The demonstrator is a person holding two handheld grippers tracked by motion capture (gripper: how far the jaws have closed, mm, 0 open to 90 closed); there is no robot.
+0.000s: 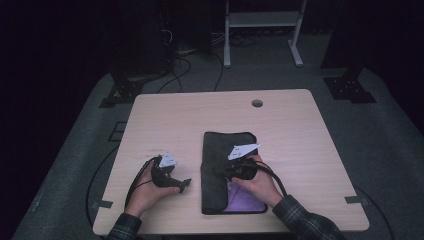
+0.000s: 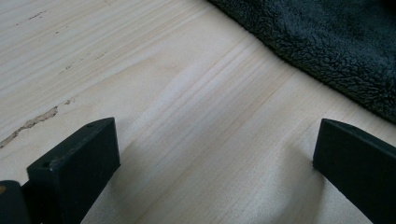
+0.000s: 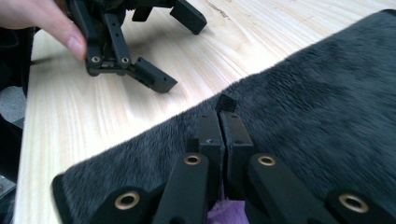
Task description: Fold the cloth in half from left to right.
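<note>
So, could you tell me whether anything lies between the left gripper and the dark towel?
Nothing visible does. The left gripper sits open over bare table, with the dark towel just beyond its fingers. The right gripper is already shut on the towel's edge.

We look down on a pale wood tabletop [image 1: 290,125] with a round cable hole [image 1: 257,103] near its far edge. It stands on a grey carpet floor [image 1: 385,150]. Behind it the room is dark; we make out a white metal frame [image 1: 262,30], black stand feet [image 1: 350,90] and loose cables [image 1: 185,65].
</note>
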